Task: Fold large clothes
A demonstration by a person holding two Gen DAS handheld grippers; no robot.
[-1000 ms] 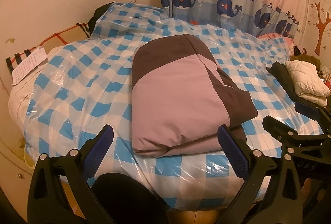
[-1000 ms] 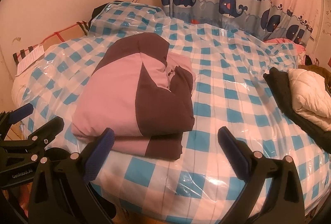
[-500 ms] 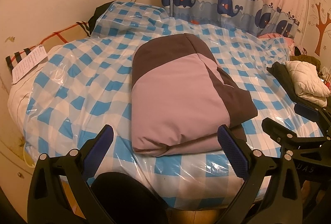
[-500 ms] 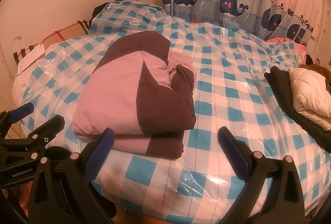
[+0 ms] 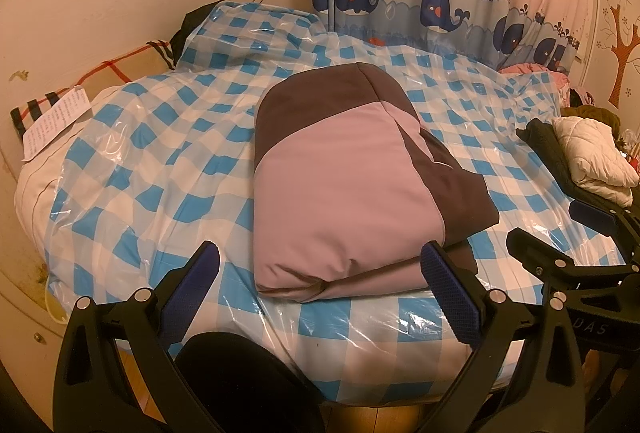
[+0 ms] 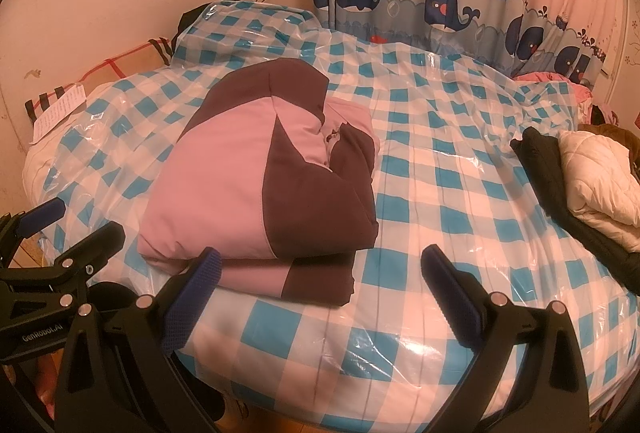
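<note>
A: Both tongs are spread and empty. The left gripper (image 5: 320,293) sits at the bottom of its frame, just short of the bed's near edge; the right gripper (image 6: 320,293) does the same in its own view.

B: Where's the garment?

A: The pink-and-brown jacket (image 5: 352,185) lies folded into a thick bundle at centre frame in the left view, centre-left in the right view, on the checked plastic cover (image 6: 420,217). It looks folded, or nearly so.

B: What are the risks?

A: The padding is puffy, so the top layer may spring open; in the right view the lower layer already pokes out under the bundle's bottom edge. The plastic looks slick, so a one-sided push could slide the whole bundle instead of creasing it. A low pinch might also snag the cover along with the cloth.

B: Anything else nearby?

A: A cream and black pile of clothes (image 6: 592,177) sits at the right edge of the frame, well apart, so a mix-up seems unlikely.
</note>
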